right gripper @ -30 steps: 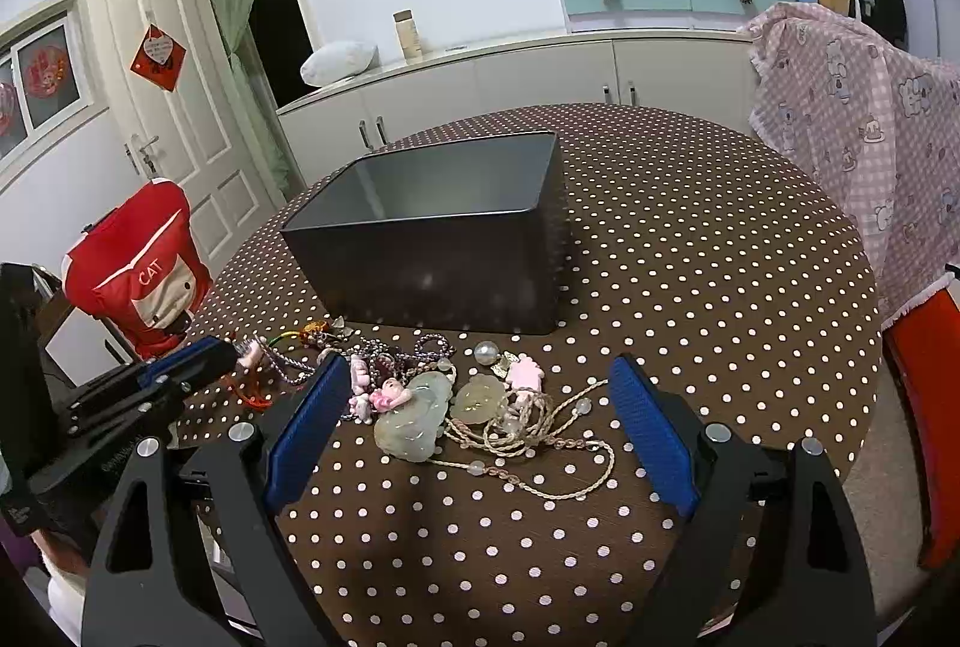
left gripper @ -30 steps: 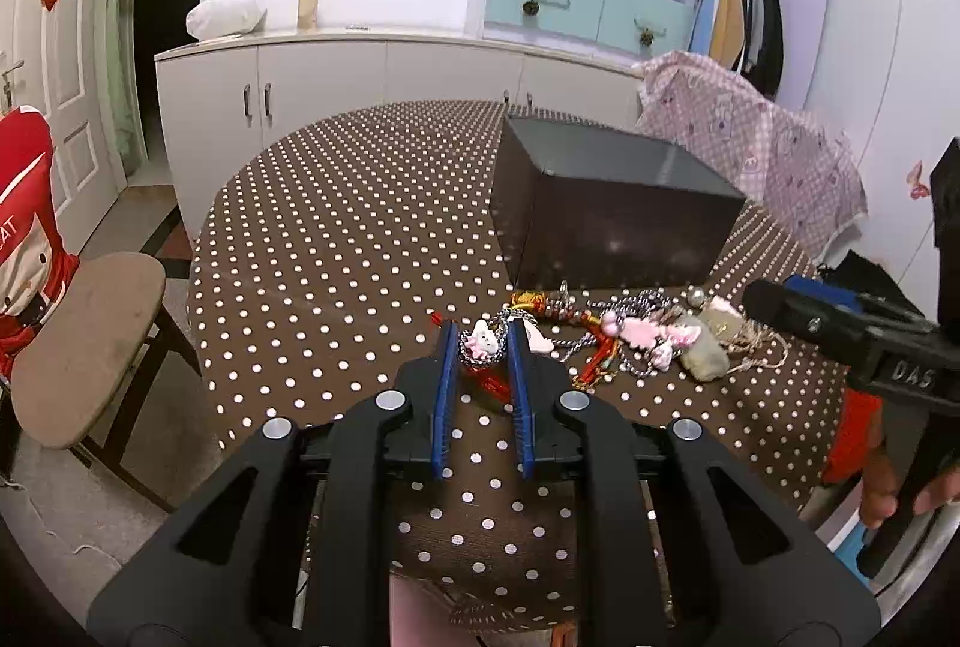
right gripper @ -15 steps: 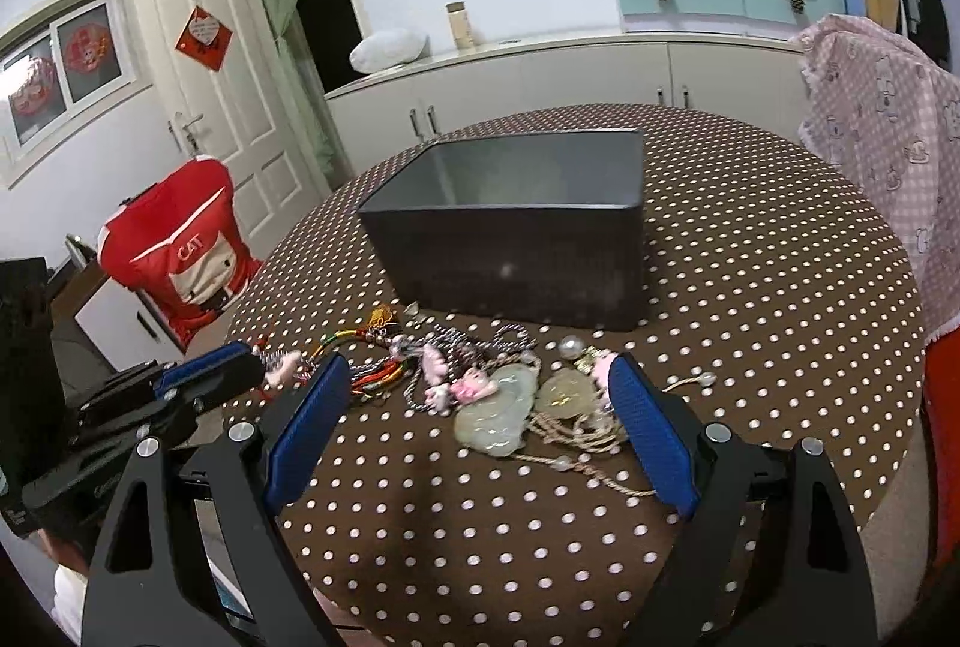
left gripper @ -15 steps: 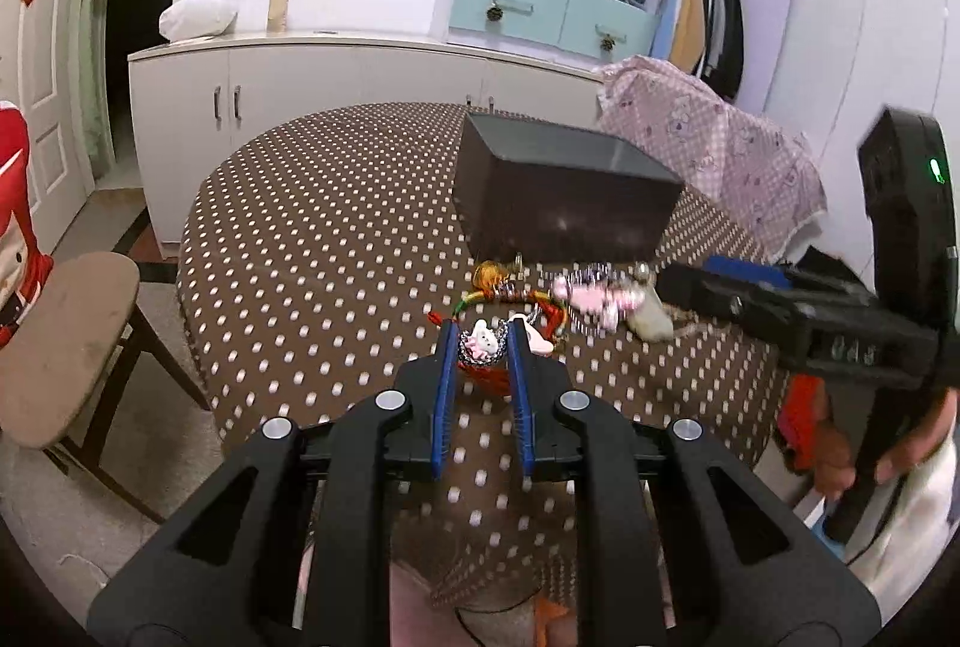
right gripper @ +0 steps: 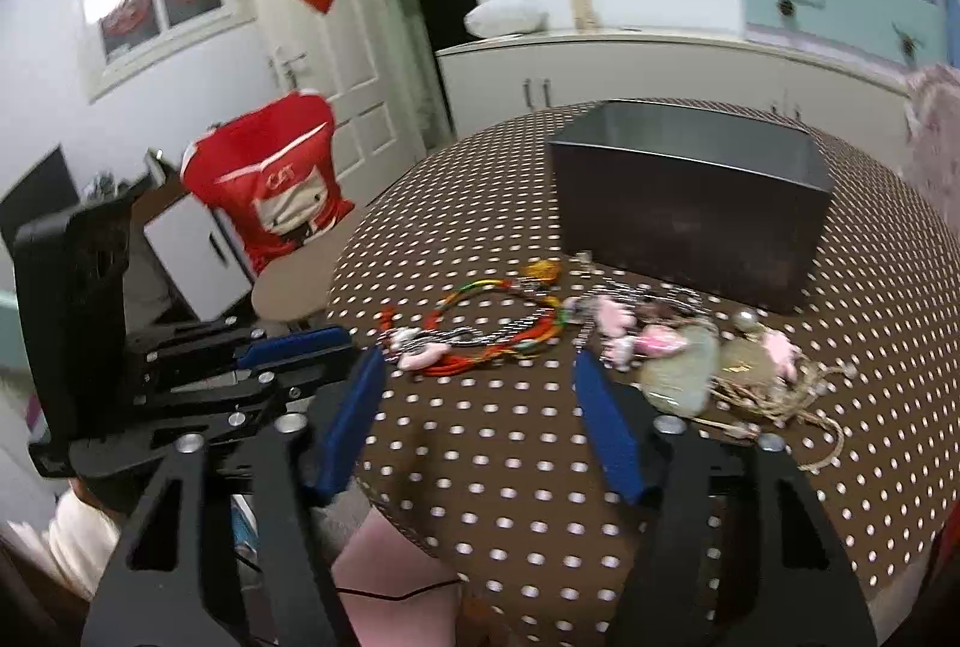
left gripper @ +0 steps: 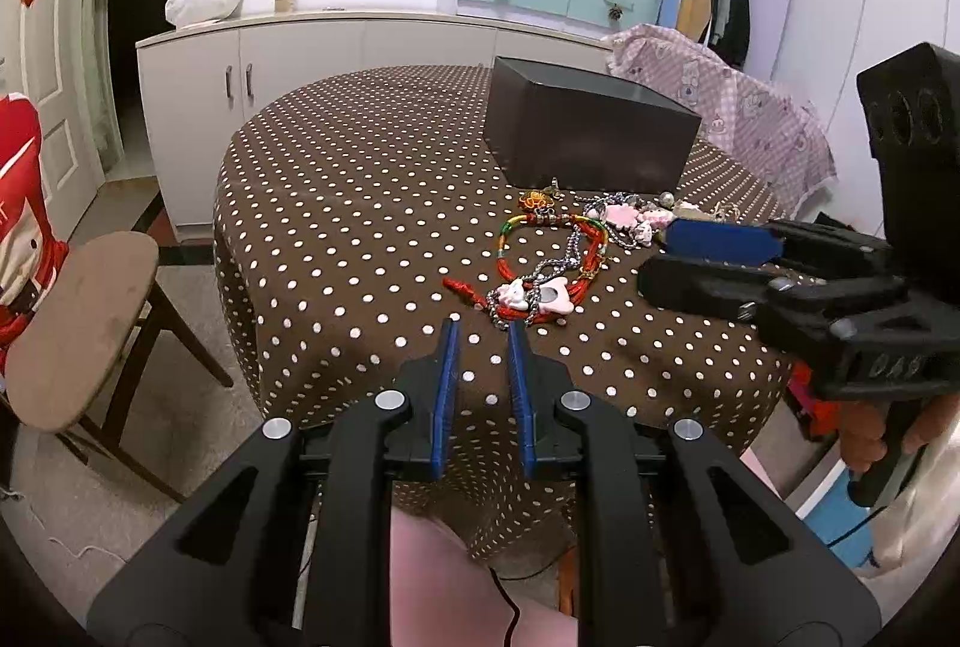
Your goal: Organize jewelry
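Nearest, at the table's (left gripper: 336, 203) front edge, the left gripper (left gripper: 483, 341) stood nearly clenched with nothing visibly pinched, its tips just short of the red cord bracelet (left gripper: 540, 281). The right gripper (right gripper: 474, 377), jaws closing on nothing, hovered before the jewelry pile (right gripper: 660, 347). The step looked like picking up a piece; next, grip it and carry it on. Beyond stood the box (right gripper: 690, 203), seemingly empty.

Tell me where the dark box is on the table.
The dark box sits on the polka-dot table toward its far side, directly behind the jewelry pile; in the left wrist view it stands right of centre.
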Available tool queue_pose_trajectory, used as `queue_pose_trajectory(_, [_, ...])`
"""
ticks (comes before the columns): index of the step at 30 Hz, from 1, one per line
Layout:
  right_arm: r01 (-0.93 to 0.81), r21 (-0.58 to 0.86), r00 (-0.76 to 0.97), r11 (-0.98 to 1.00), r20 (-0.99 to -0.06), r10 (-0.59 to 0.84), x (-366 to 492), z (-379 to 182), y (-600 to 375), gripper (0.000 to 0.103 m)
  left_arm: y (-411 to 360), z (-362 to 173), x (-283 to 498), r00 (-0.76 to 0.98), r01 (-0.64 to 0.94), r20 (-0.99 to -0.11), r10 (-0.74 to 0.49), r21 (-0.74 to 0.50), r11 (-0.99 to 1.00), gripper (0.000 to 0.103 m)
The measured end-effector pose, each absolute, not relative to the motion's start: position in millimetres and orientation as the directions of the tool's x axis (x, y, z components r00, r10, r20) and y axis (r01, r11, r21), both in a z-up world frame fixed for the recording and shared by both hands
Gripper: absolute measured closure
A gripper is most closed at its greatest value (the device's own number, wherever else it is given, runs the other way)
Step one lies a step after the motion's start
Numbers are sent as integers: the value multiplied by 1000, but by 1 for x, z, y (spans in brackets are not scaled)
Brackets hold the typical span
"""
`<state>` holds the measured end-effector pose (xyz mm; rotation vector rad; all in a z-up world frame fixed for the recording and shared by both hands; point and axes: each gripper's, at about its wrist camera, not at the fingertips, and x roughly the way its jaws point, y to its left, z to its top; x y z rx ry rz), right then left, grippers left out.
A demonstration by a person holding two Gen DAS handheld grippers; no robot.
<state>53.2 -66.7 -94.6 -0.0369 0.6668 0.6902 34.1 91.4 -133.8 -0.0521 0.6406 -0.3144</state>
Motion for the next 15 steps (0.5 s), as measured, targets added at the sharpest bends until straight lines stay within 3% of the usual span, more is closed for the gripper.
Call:
queue_pose_trajectory(2, [-626,171,556,761,-586,589,53,-96,-57,57,92,-134,33,758,275,-575,-307,-145,950,79])
queue_pose_trajectory(4, [-643,159,545,749,-592,594,56,-97,-48,61,92,-132,31,771,266,-565,-294,-134,955,54])
queue_pose_trajectory(13, [-651,97,544,753,-633,551,70,-103,-30,69,109,-131,30,793,252,-532,-297,-158,955,54])
queue_pose_trajectory(15, [-650,83,538,756,-653,534,73,-107,-25,78,112,-131,31,795,251,-528,-300,-164,954,54])
